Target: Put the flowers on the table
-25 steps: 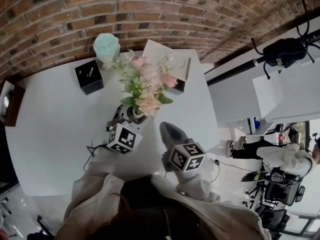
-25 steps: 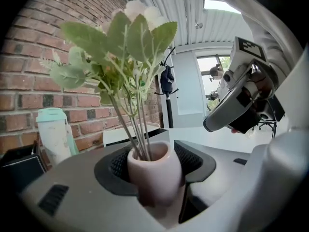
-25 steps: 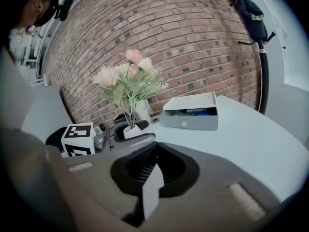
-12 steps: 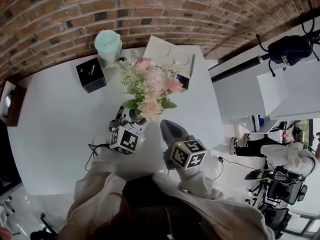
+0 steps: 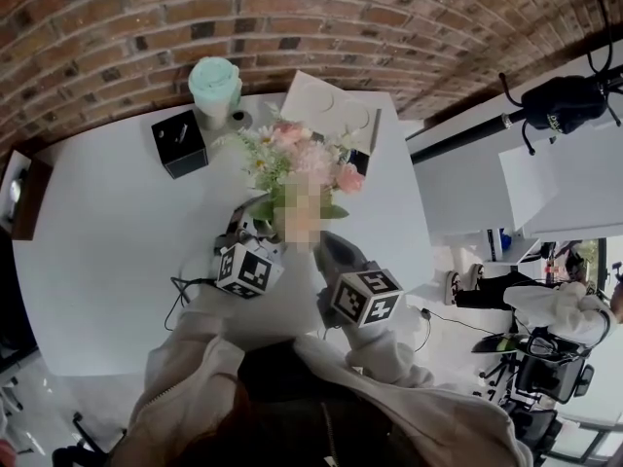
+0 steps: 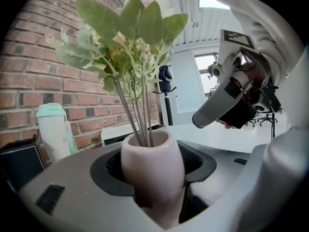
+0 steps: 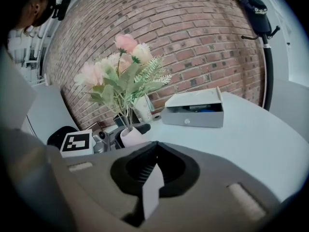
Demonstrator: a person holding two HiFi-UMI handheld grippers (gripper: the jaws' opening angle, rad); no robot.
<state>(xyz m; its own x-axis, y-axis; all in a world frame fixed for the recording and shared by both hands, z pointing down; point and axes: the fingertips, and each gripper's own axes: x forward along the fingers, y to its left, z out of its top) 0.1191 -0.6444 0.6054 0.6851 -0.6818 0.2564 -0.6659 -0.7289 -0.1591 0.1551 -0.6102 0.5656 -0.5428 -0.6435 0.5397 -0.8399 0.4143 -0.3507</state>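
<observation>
Pink and cream flowers (image 5: 297,149) with green leaves (image 6: 130,28) stand in a small pale pink vase (image 6: 150,161). My left gripper (image 5: 251,236) is shut on that vase, with a jaw on each side of it. In the right gripper view the vase (image 7: 130,137) sits low at the white table (image 5: 107,241); whether it touches the top I cannot tell. My right gripper (image 5: 331,258) hovers just right of the vase with its jaws together and nothing in them, its grey tip (image 6: 205,119) pointing toward the stems.
A mint-green cup (image 5: 214,86) and a black box (image 5: 180,142) stand at the back of the table, a white drawer box (image 7: 193,110) to the back right. The table's edge runs close to my right gripper. A coat stand (image 5: 560,100) stands beyond it.
The head view has shifted slightly. Neither gripper nor the vase has moved over the table.
</observation>
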